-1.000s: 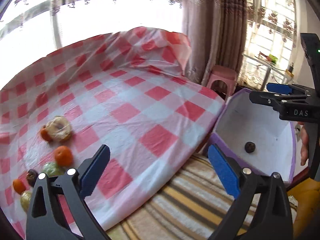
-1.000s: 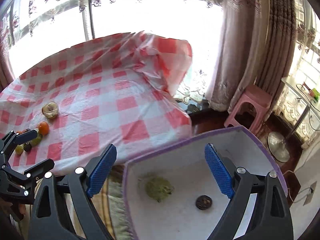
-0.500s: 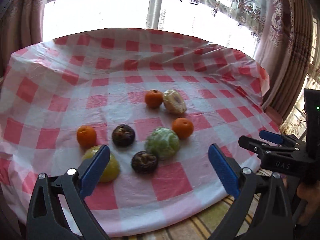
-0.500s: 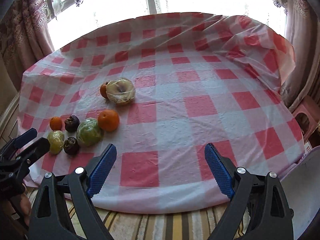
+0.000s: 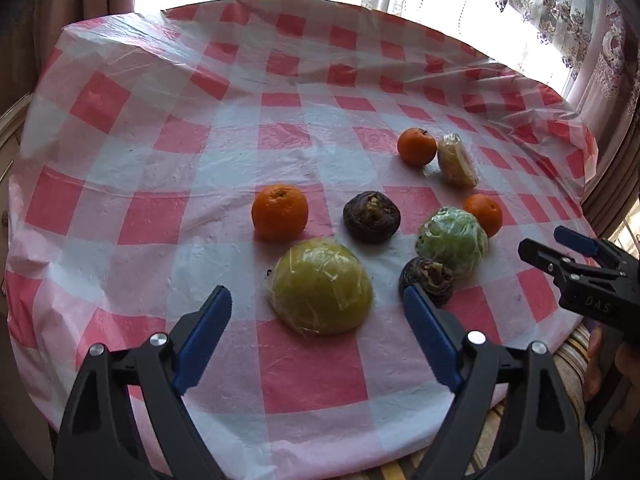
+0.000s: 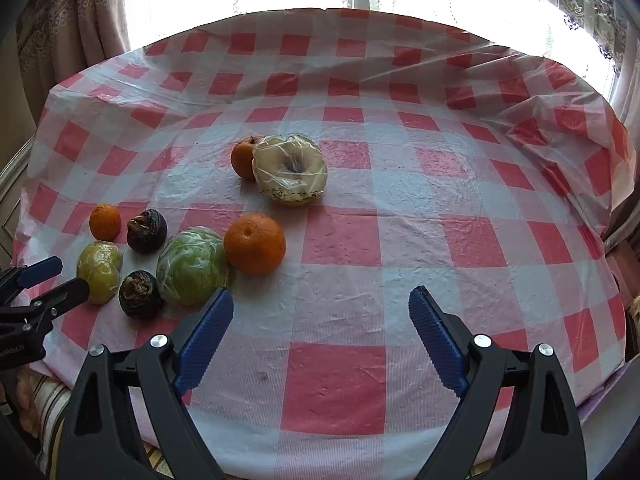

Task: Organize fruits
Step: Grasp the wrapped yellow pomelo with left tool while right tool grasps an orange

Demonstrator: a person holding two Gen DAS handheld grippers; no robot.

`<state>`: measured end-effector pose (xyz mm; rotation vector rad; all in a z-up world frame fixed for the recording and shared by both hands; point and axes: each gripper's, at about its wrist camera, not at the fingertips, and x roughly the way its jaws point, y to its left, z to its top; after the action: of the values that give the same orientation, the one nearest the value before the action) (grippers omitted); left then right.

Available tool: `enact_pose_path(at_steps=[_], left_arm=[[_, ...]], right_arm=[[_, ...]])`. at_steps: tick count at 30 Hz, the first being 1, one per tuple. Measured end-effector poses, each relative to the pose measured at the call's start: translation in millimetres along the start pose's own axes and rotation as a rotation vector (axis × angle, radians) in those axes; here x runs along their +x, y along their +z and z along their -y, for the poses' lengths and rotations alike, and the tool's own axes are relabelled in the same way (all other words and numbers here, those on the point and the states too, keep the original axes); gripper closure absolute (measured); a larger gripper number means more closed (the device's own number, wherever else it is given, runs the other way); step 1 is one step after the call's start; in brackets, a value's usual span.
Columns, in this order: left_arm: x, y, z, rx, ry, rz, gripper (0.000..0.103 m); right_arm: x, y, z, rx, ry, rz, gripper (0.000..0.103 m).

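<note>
Left gripper [image 5: 316,312] open, empty, just short of the wrapped yellow fruit [image 5: 320,286] at the table's near edge — film looks slippery, so grip across its widest part. Right gripper [image 6: 320,316] open, empty.

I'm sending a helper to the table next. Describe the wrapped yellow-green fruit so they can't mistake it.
On the red-and-white checked tablecloth, find the fruit cluster near the front edge. The wrapped yellow-green fruit is the nearest piece, lying just ahead of the open left gripper. Unlike the wrapped paler green fruit alongside, it is olive-yellow and dome-shaped.
</note>
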<state>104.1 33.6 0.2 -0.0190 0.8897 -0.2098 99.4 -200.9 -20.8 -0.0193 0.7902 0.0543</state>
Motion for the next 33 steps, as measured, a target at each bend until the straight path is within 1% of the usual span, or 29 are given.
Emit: enact_pose_path(at_steps=[2, 3, 4, 5, 6, 8, 10, 11, 14, 15, 18, 20, 24, 26, 30, 33], left_arm=[[8.4, 1.5, 7.9, 0.038, 0.018, -0.026, 0.016], [13.0, 1.9, 10.3, 0.05, 0.043, -0.04, 0.016], [16.7, 2.2, 11.3, 0.056, 0.057, -0.051, 0.018], [20.2, 2.5, 12.7, 0.061, 0.056, -0.062, 0.023], [23.8, 2.3, 14.6, 0.069, 0.056, -0.074, 0.026], [26.9, 2.1, 19.8, 0.093, 0.091, -0.07, 0.026], [27.5, 3.7, 22.6, 0.102, 0.086, -0.066, 0.031], [27.3, 4.2, 24.3, 0.109, 0.081, -0.062, 0.036], [26.0, 2.3, 29.8, 0.127, 0.104, -0.045, 0.038], [26.0, 2.7, 29.3, 0.126, 0.101, -0.043, 0.038], [24.2, 0.6, 25.8, 0.106, 0.088, -0.026, 0.039], [22.1, -0.7, 21.8, 0.088, 0.084, -0.011, 0.039], [6.3, 4.4, -11.0, -0.042, 0.009, 0.032, 0.039], [-1.2, 9.1, -26.6, -0.072, -0.012, 0.045, 0.039], [-14.6, 16.2, -57.1, -0.142, -0.028, 0.069, 0.039], [-30.7, 26.7, -72.3, -0.154, 0.015, 0.109, 0.039]], right_arm=[[4.4, 3.7, -2.5, -0.013, 0.001, 0.005, 0.016], [7.3, 5.6, -3.5, -0.017, 0.007, 0.003, 0.016], [10.7, 7.4, -3.6, -0.019, 0.012, 0.0, 0.016], [13.1, 8.8, -4.0, -0.021, 0.015, 0.0, 0.016], [15.7, 10.2, -3.5, -0.022, 0.017, 0.001, 0.016], [21.3, 12.3, -1.8, -0.014, 0.025, -0.003, 0.016], [28.0, 13.9, -0.5, -0.01, 0.038, -0.016, 0.016], [30.6, 14.4, -0.1, -0.007, 0.046, -0.02, 0.016], [33.0, 16.5, -1.3, -0.013, 0.063, -0.013, 0.016], [33.2, 17.3, -2.8, -0.018, 0.062, -0.01, 0.016], [32.4, 17.3, -6.6, -0.033, 0.074, -0.009, 0.016], [26.8, 16.9, -7.0, -0.031, 0.085, 0.013, 0.016], [26.0, 17.7, -10.2, -0.033, 0.09, 0.009, 0.016], [26.6, 17.4, -12.1, -0.037, 0.087, 0.006, 0.016], [27.0, 16.2, -12.4, -0.032, 0.096, 0.004, 0.016], [29.8, 16.8, -10.8, -0.026, 0.083, -0.009, 0.016]])
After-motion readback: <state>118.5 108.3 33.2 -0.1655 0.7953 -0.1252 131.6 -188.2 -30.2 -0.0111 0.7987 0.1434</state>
